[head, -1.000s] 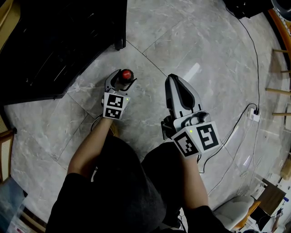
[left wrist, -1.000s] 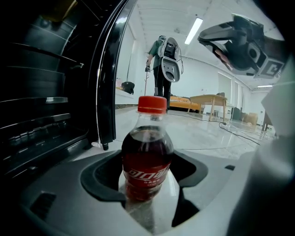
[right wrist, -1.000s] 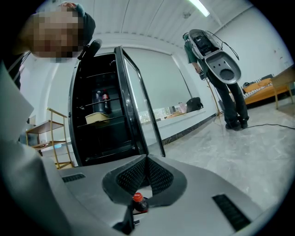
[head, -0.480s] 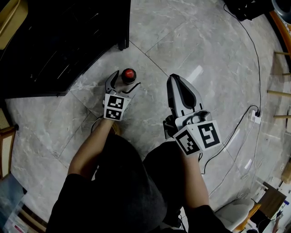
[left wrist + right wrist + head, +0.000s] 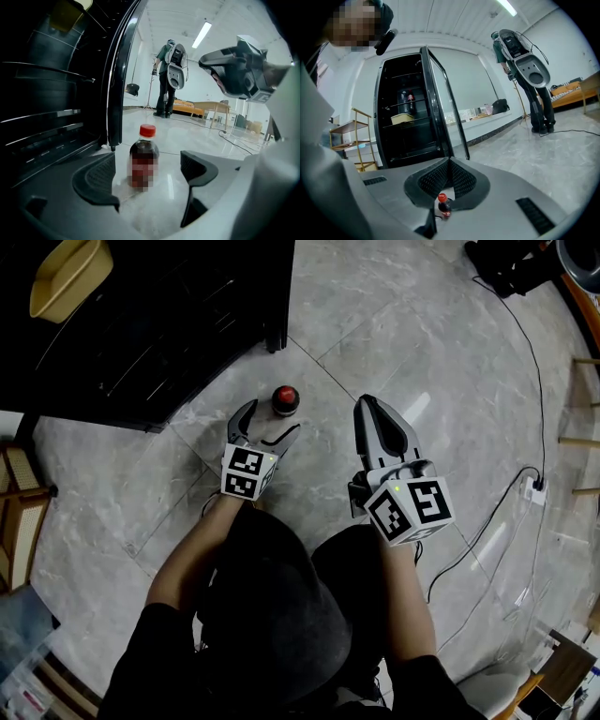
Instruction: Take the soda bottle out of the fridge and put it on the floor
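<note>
Left gripper [image 5: 270, 423] on outstretched forearm, tipped down toward floor [image 5: 441, 352]; jaws wide apart, just been opening, nothing between. Right gripper [image 5: 367, 405] alongside, near level, jaws pressed together, empty. Soda bottle [image 5: 285, 399] upright on floor just beyond left tips, untouched. Open fridge [image 5: 169, 324] farther, ahead-left.

The floor [image 5: 441, 343] is polished, grey-veined stone-look tile, glossy with bright reflections. On it, the soda bottle [image 5: 143, 159] is clear, smooth, shiny plastic with a red plastic cap. My left gripper [image 5: 272, 418] has matt dark pads [image 5: 96, 176] with a fine ribbed grain, set in a smooth pale plastic shell. My right gripper [image 5: 367, 405] has the same smooth white-grey shell and textured black pads. At the far left, the fridge [image 5: 169, 334] is gloss black with thin metal wire shelves. My clothing [image 5: 272, 615] is matt dark cloth.
</note>
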Tool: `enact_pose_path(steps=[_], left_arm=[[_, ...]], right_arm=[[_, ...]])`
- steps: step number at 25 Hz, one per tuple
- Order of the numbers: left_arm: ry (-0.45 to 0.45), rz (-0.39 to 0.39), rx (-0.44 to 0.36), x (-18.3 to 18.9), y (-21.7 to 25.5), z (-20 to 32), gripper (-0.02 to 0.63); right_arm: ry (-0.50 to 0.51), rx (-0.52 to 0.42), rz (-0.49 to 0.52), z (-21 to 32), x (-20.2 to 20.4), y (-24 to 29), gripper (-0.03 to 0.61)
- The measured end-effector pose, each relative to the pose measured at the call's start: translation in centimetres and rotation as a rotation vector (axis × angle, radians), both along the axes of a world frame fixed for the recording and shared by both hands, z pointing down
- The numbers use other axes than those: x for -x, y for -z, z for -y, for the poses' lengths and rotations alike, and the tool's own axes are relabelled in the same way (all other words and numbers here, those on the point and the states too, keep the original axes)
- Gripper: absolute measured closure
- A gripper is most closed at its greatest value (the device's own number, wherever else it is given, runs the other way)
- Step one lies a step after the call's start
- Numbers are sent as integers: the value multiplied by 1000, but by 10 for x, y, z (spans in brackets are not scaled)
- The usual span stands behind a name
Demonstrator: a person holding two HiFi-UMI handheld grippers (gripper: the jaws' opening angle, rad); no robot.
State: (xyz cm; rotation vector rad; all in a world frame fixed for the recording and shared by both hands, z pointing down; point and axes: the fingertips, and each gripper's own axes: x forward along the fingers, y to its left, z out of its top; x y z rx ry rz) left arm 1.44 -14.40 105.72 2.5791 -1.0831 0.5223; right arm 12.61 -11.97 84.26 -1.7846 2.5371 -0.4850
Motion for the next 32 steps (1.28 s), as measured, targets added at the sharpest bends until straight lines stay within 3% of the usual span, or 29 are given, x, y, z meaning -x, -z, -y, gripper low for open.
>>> enact_pose_path(steps=[3,7,10,12,13,16,22,32], left_arm=[[-5,-1,2,4,10,-3,193],[16,-8,9,12,22,-6,375],[23,-13,26,16,30,-9,458],[25,-15,45,18,33,-11,576],[21,-18,54,19,36,-11,603],[-7,-23,76,20,46,-13,606],[-65,-47,95,15,102,-1,607],[-134,-19,96,15,268,24,607]], right_arm=[[-2,0,-1,0,0,-1,555],[-8,24,-27,2,-1,-12,555],[-19,60,-26,5,-4,-21,555],[-24,75,-28,7,-5,-26,555],[-24,81,-35,8,-6,-28,555],[-27,100,-48,10,-5,-36,555],[-89,137,34,16,-8,-16,555],[-75,201,27,17,3,120,555]])
